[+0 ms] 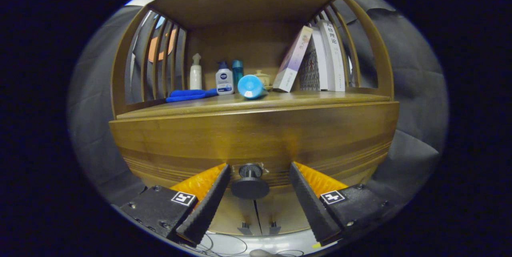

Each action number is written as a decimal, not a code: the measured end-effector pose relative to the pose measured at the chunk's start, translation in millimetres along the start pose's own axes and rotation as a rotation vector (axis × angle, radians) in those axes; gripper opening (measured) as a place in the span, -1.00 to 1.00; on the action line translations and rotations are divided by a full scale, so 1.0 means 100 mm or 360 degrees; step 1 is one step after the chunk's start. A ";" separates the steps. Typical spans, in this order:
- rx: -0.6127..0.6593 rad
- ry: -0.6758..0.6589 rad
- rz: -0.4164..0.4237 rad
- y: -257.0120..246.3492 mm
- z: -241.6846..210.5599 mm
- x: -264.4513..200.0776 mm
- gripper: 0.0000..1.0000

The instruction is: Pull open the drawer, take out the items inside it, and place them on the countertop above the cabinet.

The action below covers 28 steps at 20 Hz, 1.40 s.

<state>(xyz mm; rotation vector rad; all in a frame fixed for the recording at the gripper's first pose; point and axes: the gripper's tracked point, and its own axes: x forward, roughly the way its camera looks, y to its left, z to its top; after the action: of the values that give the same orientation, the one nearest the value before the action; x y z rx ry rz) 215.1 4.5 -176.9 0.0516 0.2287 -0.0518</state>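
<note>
While the hand-held gripper (258, 177) hangs spread wide in front of the cabinet, its two fingers flank the drawer's knob (250, 183), one on each side and neither touching it. The knob is a dark, round, mushroom-shaped pull on a short stem, set in the middle of the drawer front (256, 137), a broad panel of warm brown wood with fine grooves running along its lower edge; the drawer sits closed, flush under the table (320, 99). On that wooden top, toward the far left, lies a folded blue cloth (190, 94), with a white pump bottle (195, 72) behind it, a white bottle with a dark blue cap (224, 78) beside that, and a slim teal bottle (237, 71) next along. A light blue cylinder (250, 86) lies on its side near the middle, a small cream lidded jar (262, 77) behind it. To the right, several books (320, 57) stand leaning against the slatted side.
</note>
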 end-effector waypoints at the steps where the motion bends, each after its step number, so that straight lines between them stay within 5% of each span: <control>1: -0.0005 -0.0020 -0.0008 0.02 0.03 -0.03 0.98; 9: -0.0092 0.0084 0.0037 0.00 -0.01 -0.11 0.98; 21: -0.0035 -0.0297 0.0056 -0.31 0.94 -1.94 0.98; 28: -0.0008 -0.0358 0.0043 -0.45 1.00 -2.38 0.97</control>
<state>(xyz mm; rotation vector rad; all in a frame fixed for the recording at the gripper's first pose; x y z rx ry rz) 3.7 -35.1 -27.3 0.0432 0.0034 -0.0299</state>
